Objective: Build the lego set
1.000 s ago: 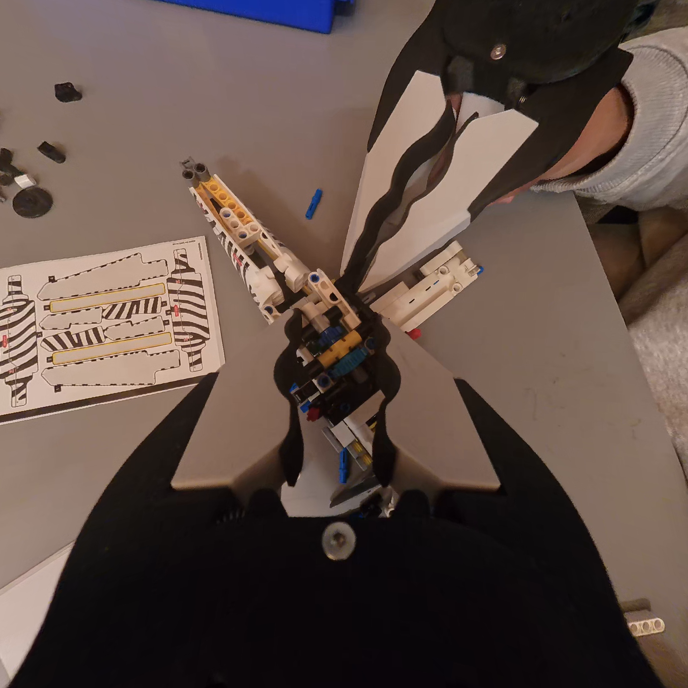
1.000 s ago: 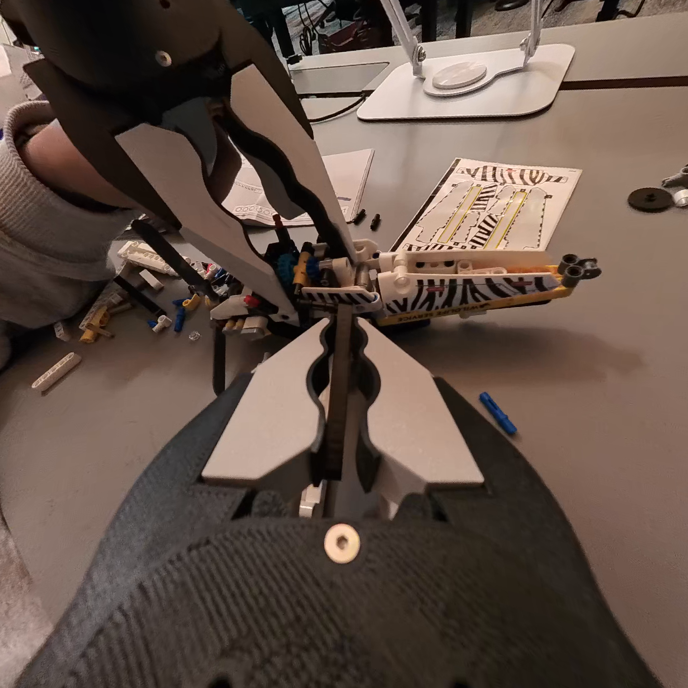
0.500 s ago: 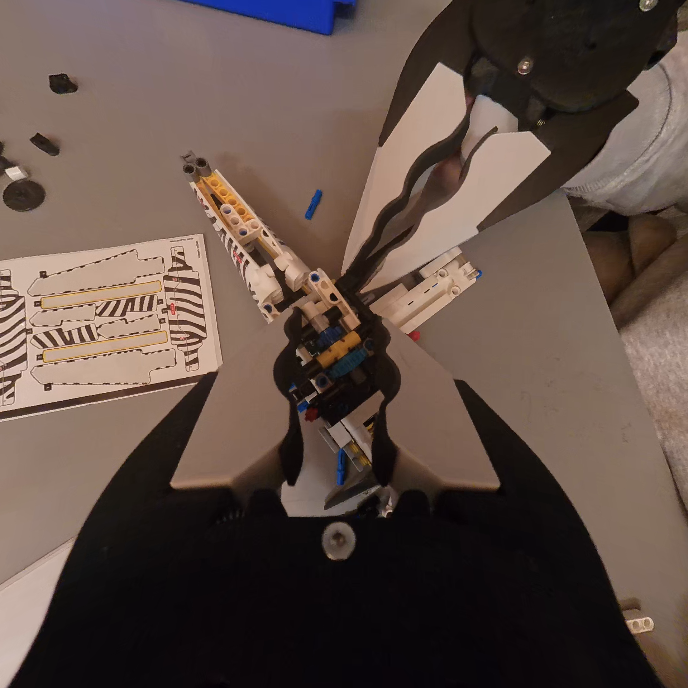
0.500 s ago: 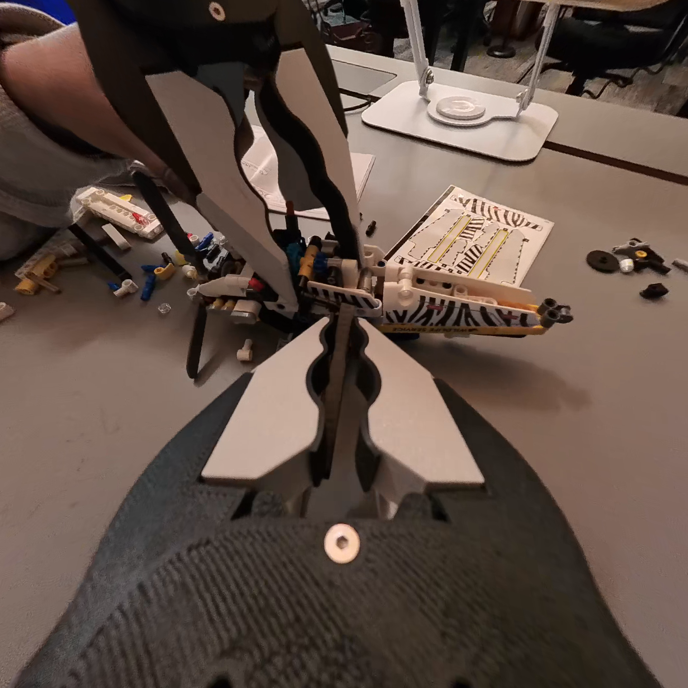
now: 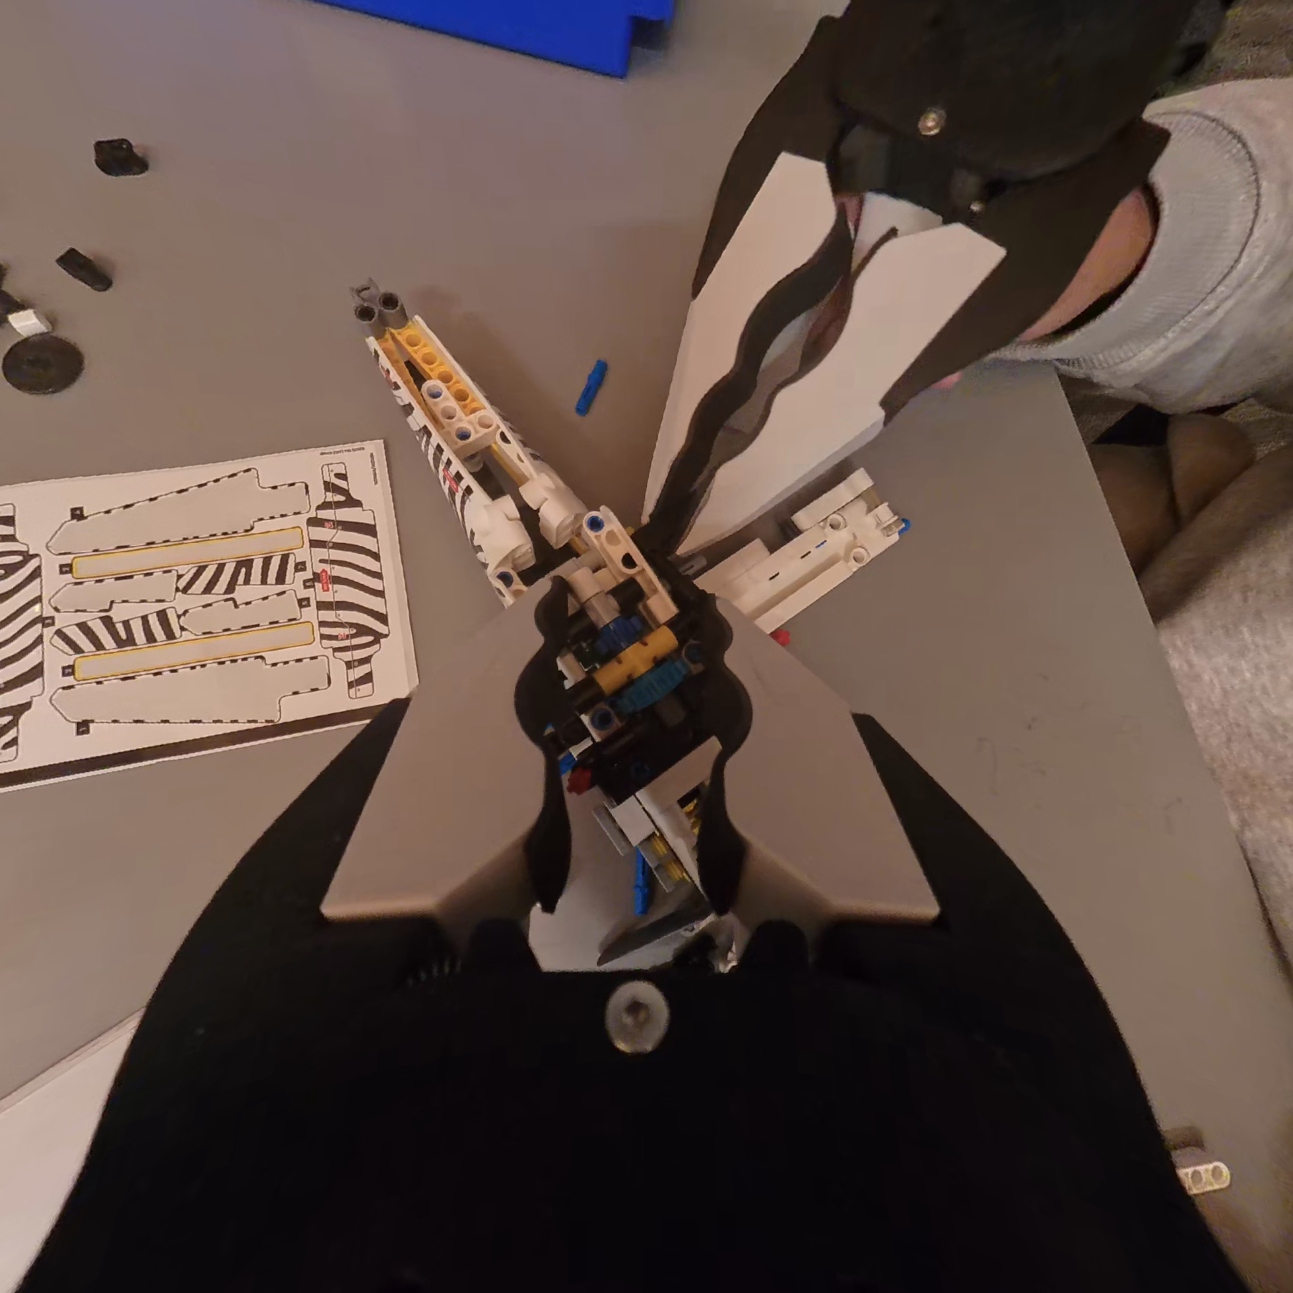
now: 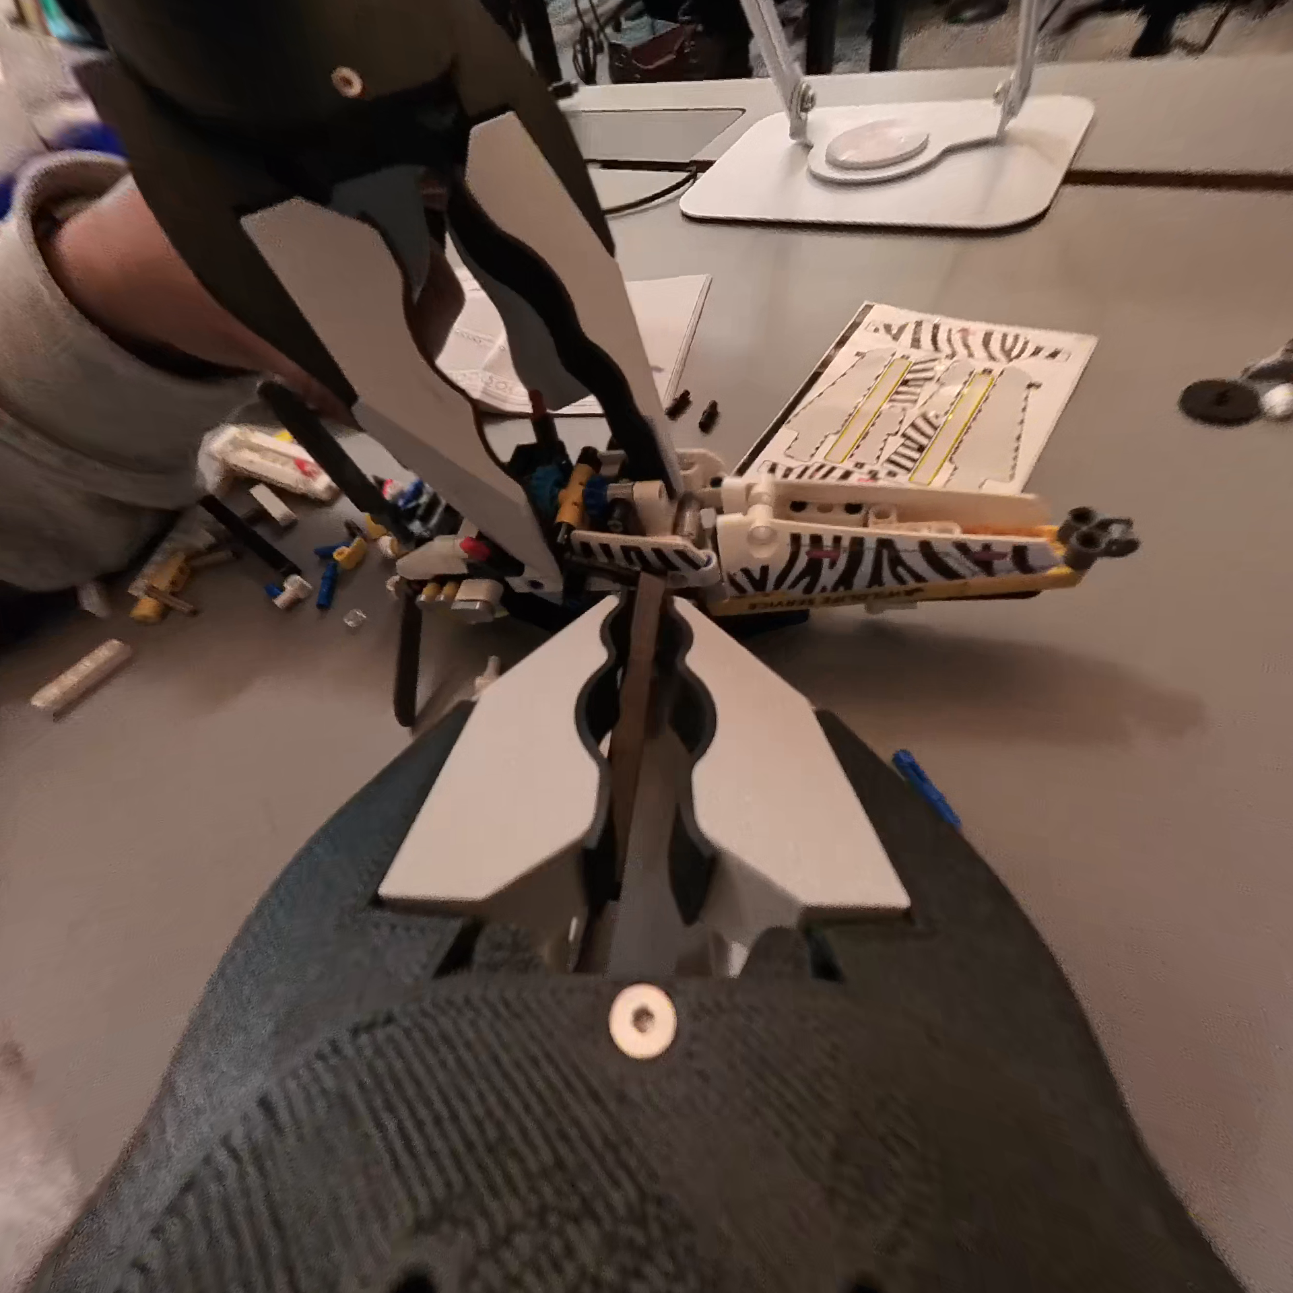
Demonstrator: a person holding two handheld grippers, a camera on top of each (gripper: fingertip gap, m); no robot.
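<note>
A zebra-striped white and yellow lego model lies on the grey table. My left gripper is shut on its black, blue and yellow middle part. In the right wrist view the model's tail points right and the left gripper clamps it from above left. My right gripper is shut on a long dark flat blade, whose far end touches the model's side under a striped panel. The right gripper reaches in from the upper right in the left wrist view.
A zebra sticker sheet lies left of the model. A blue pin, a white lego sub-assembly, a black disc and a blue box are around. Loose parts, a booklet and a stand base show too. My left and right fingertips are right by each other. Between my right fingertips and the blue pin there is roughly 9 cm.
The right gripper has swung slightly around the model with the blade still at its side. The left gripper has held the model in the same place.
</note>
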